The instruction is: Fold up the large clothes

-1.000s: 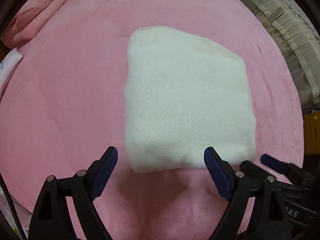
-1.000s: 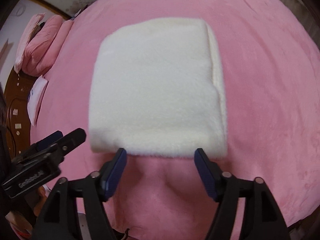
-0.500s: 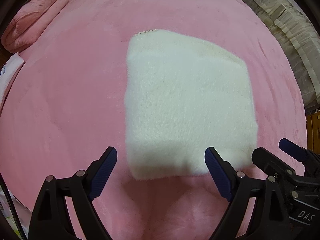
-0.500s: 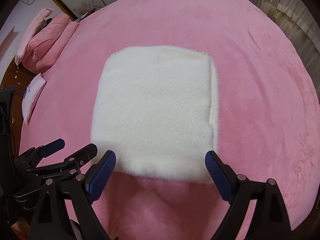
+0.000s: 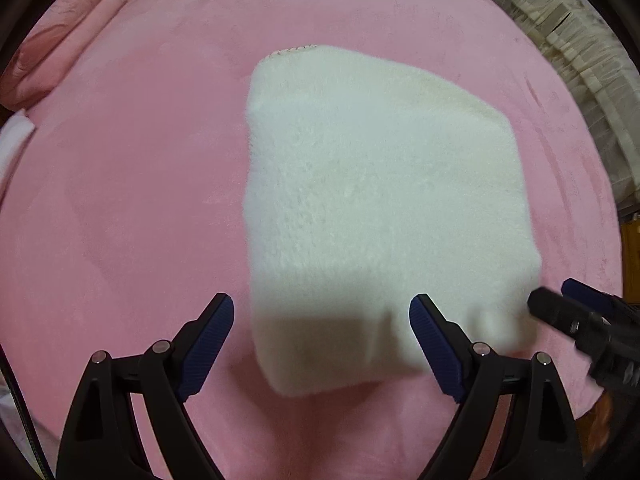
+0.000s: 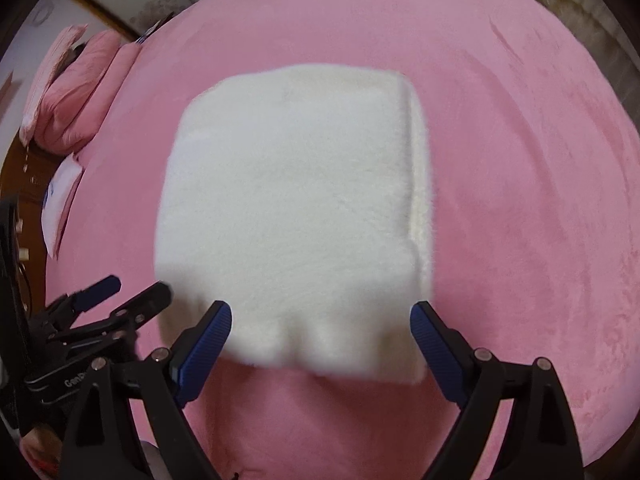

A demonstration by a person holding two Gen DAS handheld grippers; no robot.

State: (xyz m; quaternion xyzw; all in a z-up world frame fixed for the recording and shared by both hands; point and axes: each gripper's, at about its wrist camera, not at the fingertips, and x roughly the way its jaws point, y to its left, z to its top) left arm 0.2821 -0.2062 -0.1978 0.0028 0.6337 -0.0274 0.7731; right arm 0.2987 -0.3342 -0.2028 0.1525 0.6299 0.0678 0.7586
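Note:
A white fluffy garment (image 5: 380, 208) lies folded into a thick rectangle on the pink bedspread (image 5: 120, 200). My left gripper (image 5: 322, 312) hangs open over its near left corner, one finger over the bedspread, the other over the fleece. In the right wrist view the same garment (image 6: 292, 208) shows stacked layers along its right side. My right gripper (image 6: 320, 312) is open wide and straddles the near edge, pads clear of the fabric. Each gripper shows in the other's view: the right gripper (image 5: 576, 312) at the near right corner, the left gripper (image 6: 120, 300) at the near left.
Pink pillows (image 6: 80, 92) are stacked at the bed's far left, with a white sheet-like item (image 6: 60, 196) beside them and dark wooden furniture (image 6: 24, 168) beyond. Cream ruffled fabric (image 5: 560, 40) hangs past the bed's right edge. Pink bedspread surrounds the garment on all sides.
Both grippers have come closer to the garment, whose near edge now sits between their fingers. The right gripper's jaws stand wider than a second ago. The garment has not shifted.

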